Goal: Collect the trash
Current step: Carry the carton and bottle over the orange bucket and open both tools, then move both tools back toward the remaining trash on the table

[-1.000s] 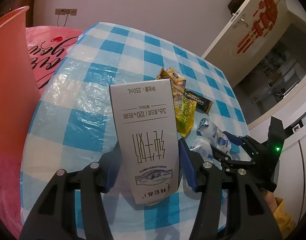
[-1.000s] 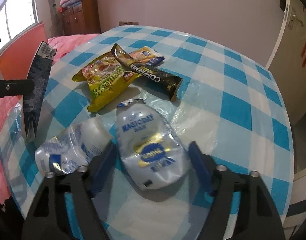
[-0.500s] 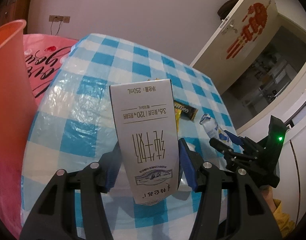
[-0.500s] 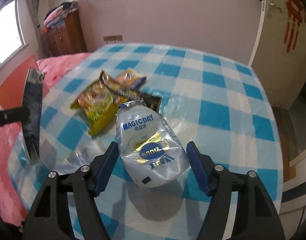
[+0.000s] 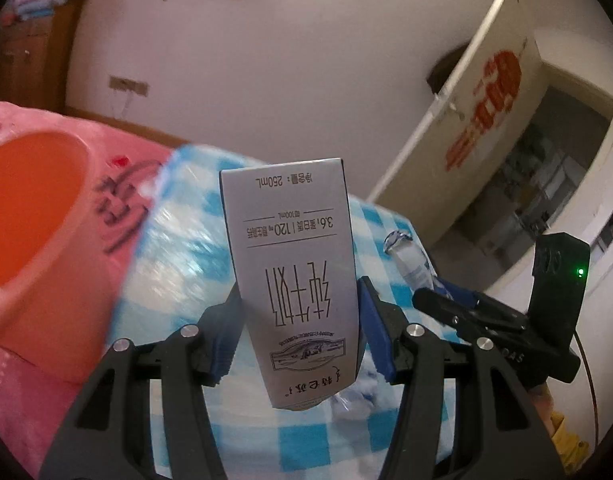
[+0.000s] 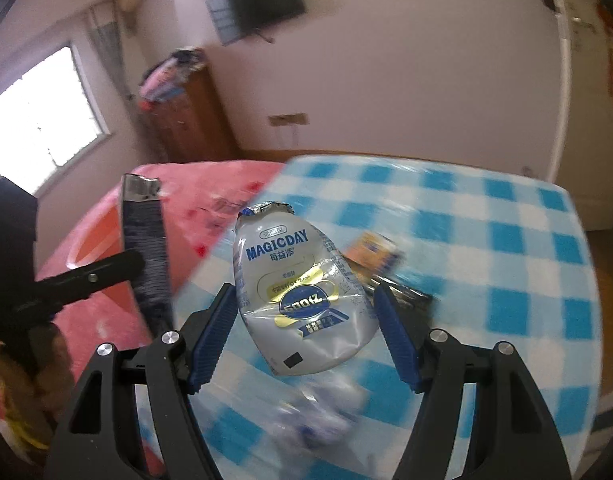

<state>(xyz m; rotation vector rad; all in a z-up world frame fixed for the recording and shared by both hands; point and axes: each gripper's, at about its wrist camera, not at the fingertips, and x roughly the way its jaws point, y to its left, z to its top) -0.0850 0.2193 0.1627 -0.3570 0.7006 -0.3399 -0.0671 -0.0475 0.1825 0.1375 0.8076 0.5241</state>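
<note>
My left gripper [image 5: 300, 330] is shut on a grey milk carton [image 5: 290, 264], held upside down above the blue-checked table [image 5: 178, 264]. My right gripper [image 6: 306, 330] is shut on a crushed white MAGICDAY bottle [image 6: 298, 284], lifted off the table [image 6: 506, 264]. An orange bucket [image 5: 30, 216] stands at the left, beside the table; its rim also shows in the right wrist view [image 6: 98, 244]. The carton [image 6: 146, 256] and the left gripper show at the left of the right wrist view. The bottle top [image 5: 406, 252] and the right gripper show at the right of the left wrist view.
A second crushed bottle [image 6: 322, 416] lies blurred on the table below my right gripper. Snack wrappers [image 6: 374, 248] lie behind the held bottle. A pink bed [image 6: 210, 188] lies beyond the bucket. A white door [image 5: 466, 128] stands open at the right.
Both grippers have risen and tilted up with their loads. The bottle has left the table. The bucket's opening has come into view on the left.
</note>
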